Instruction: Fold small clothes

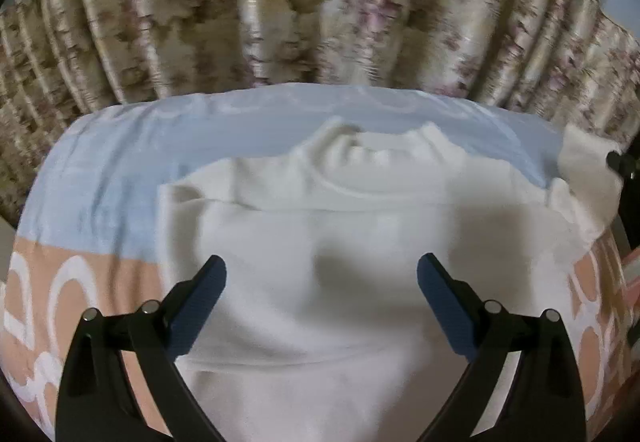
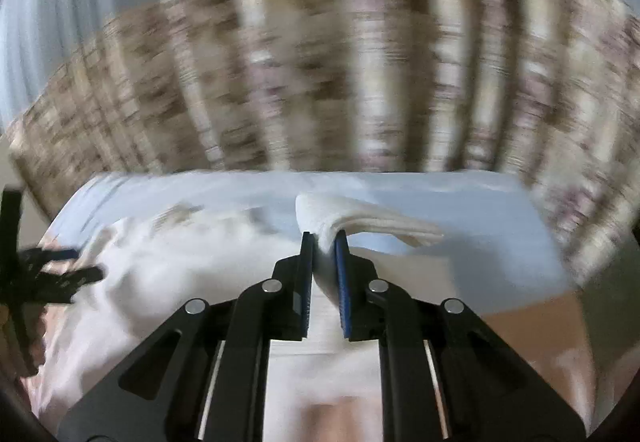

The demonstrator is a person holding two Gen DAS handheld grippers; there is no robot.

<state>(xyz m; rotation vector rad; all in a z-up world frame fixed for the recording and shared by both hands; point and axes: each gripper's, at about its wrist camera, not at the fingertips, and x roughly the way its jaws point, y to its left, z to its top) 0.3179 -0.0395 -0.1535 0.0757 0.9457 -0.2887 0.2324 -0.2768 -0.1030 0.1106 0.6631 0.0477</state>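
Note:
A white sweater (image 1: 320, 242) lies flat on the bed, its collar (image 1: 380, 158) toward the curtain. My left gripper (image 1: 322, 270) hovers open over the sweater's body, nothing between its blue pads. In the right wrist view my right gripper (image 2: 325, 242) is shut on a fold of the white sweater's sleeve (image 2: 360, 222), lifted off the bed, the cloth sticking out past the fingertips. The right gripper shows as a dark shape at the right edge of the left wrist view (image 1: 624, 162), holding the raised sleeve (image 1: 588, 170). The left gripper appears blurred at the far left (image 2: 52, 274).
The bed has a cover in pale blue (image 1: 120, 162) and peach with white loops (image 1: 48, 282). A flowered beige curtain (image 1: 280, 2) hangs close behind the bed's far edge. The right wrist view is smeared by motion.

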